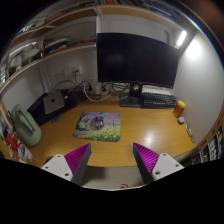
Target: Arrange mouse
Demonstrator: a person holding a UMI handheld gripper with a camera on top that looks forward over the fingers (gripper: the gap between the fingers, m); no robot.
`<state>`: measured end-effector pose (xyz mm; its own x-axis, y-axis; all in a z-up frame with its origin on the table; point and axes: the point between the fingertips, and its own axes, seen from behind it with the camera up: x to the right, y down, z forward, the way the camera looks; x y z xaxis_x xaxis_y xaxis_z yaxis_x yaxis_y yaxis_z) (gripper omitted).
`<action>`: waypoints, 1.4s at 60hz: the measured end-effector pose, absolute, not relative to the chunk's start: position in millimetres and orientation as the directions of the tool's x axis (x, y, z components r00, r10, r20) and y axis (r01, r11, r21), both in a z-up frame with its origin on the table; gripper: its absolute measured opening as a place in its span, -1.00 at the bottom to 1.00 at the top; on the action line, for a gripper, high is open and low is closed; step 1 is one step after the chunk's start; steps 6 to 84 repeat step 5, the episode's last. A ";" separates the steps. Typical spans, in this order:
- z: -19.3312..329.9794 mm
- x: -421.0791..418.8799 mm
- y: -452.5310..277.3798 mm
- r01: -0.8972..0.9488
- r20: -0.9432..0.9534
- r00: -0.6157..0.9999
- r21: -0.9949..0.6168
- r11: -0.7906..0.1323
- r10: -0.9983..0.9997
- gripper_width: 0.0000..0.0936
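My gripper [112, 152] is open and empty, held above the near part of the wooden desk [140, 128], with its magenta pads [76, 158] wide apart. A patterned mouse pad [98, 124] lies on the desk beyond the fingers, a little to the left, with nothing on it. A small pale object [182, 119] that may be the mouse sits far to the right near the desk's edge, too small to tell for sure.
A large dark monitor [137, 58] stands at the back, with a keyboard [156, 97] on a stand below it. An orange object [181, 106] is at the right. A green bag [27, 127] and a dark box [52, 102] are at the left. Shelves run along the left wall.
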<state>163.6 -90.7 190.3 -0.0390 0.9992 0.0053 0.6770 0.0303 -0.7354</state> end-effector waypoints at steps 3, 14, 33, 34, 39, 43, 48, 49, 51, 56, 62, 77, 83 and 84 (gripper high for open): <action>193.4 165.6 -90.6 0.671 0.005 -0.037 -0.741 0.028 0.999 0.84; 194.4 166.4 -91.8 0.671 0.005 -0.037 -0.741 0.028 0.999 0.84; 194.4 166.4 -91.8 0.671 0.005 -0.037 -0.741 0.028 0.999 0.84; 194.4 166.4 -91.8 0.671 0.005 -0.037 -0.741 0.028 0.999 0.84; 194.4 166.4 -91.8 0.671 0.005 -0.037 -0.741 0.028 0.999 0.84; 194.4 166.4 -91.8 0.671 0.005 -0.037 -0.741 0.028 0.999 0.84; 194.4 166.4 -91.8 0.671 0.005 -0.037 -0.741 0.028 0.999 0.84; 194.4 166.4 -91.8 0.671 0.005 -0.037 -0.741 0.028 0.999 0.84; 194.4 166.4 -91.8 0.671 0.005 -0.037 -0.741 0.028 0.999 0.84; 194.4 166.4 -91.8 0.671 0.005 -0.037 -0.741 0.028 0.999 0.84; 194.4 166.4 -91.8 0.671 0.005 -0.037 -0.741 0.028 0.999 0.84; 194.4 166.4 -91.8 0.671 0.005 -0.037 -0.741 0.028 0.999 0.84; 194.4 166.4 -91.8 0.671 0.005 -0.037 -0.741 0.028 0.999 0.84; 194.4 166.4 -91.8 0.671 0.005 -0.037 -0.741 0.028 0.999 0.84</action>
